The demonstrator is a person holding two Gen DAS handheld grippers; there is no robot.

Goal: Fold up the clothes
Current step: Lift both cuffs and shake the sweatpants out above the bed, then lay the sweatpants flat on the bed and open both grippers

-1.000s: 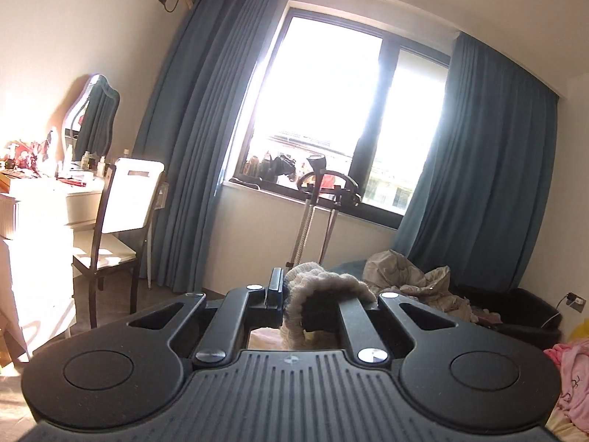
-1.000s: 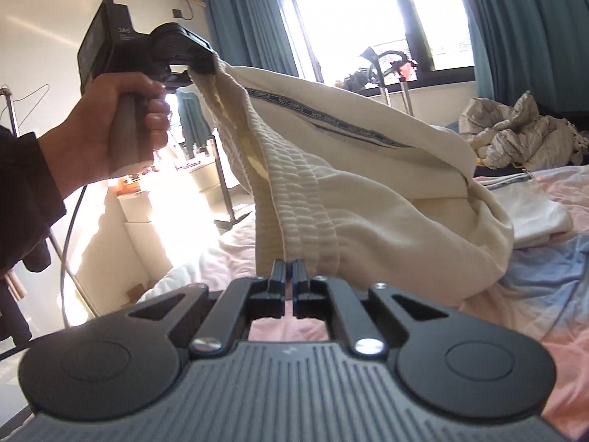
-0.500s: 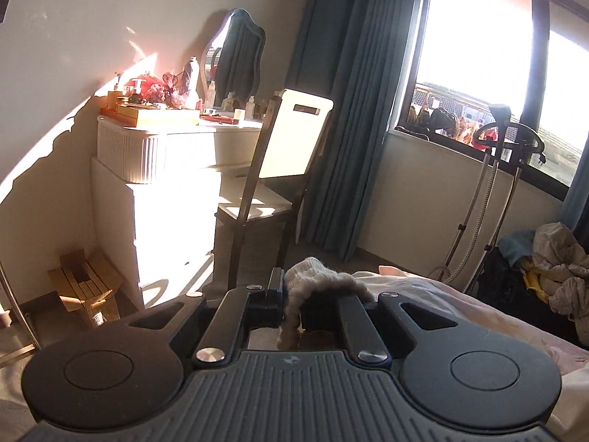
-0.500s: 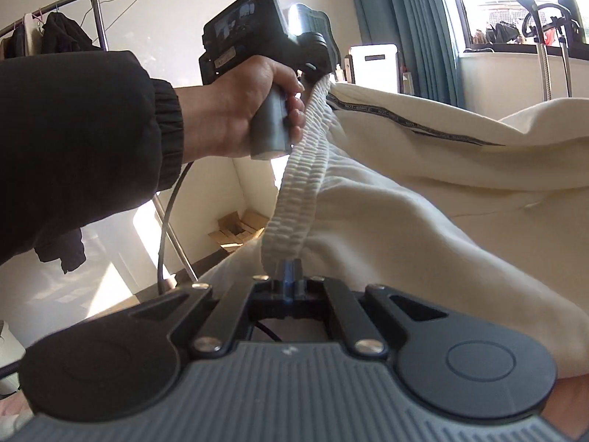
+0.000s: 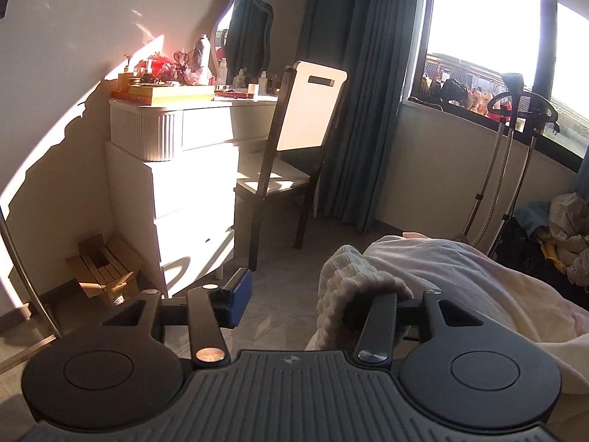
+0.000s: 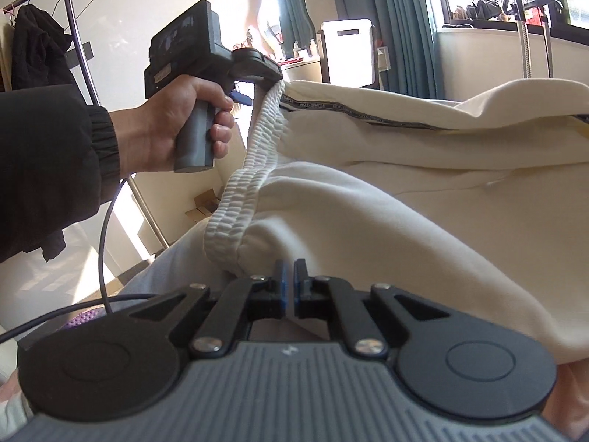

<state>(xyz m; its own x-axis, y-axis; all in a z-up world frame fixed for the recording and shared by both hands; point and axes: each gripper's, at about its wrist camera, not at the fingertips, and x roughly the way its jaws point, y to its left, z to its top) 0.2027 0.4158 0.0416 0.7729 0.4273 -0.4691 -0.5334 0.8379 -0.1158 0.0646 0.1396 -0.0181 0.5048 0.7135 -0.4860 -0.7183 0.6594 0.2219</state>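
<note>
Cream sweatpants [image 6: 423, 191] with a ribbed elastic waistband [image 6: 250, 169] lie spread before my right gripper. My left gripper [image 5: 313, 294] is wide open; the waistband [image 5: 349, 280] is draped over its right finger and touches nothing on the left finger. In the right wrist view the left gripper [image 6: 257, 70] is held up at the waistband's far end. My right gripper [image 6: 289, 287] has its jaws a narrow gap apart, just below the waistband's near end, with no cloth between the pads.
A white dresser [image 5: 176, 169] with a mirror and clutter, a chair [image 5: 294, 154], a cardboard box [image 5: 103, 269], blue curtains [image 5: 360, 92] and a garment steamer [image 5: 515, 154] stand by the window. A clothes rack [image 6: 73, 37] is at left. A cable [image 6: 106, 243] hangs from the left gripper.
My left gripper has opened wide and the waistband now only hangs on its right finger. My right gripper's jaws have parted slightly and let the waistband out. Both views swung left.
</note>
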